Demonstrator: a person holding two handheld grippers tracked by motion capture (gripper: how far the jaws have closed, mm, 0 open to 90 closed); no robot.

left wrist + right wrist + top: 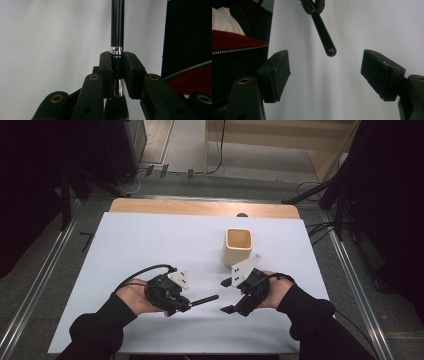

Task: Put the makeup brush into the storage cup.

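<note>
Left tool (117,62) clamping glossy black brush (117,27), right tool (325,75) gaping, empty

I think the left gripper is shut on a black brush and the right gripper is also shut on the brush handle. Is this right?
Not fully. The left gripper is shut on the brush, but the right gripper is open: in the right gripper view its fingers stand apart, with the handle's end in front of them, untouched.

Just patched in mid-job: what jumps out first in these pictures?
The left gripper, near the front of the white table, is clamped on a black-handled brush whose handle points at the right gripper, which faces it with jaws wide open. Behind the right gripper stands an empty cream cup.
</note>
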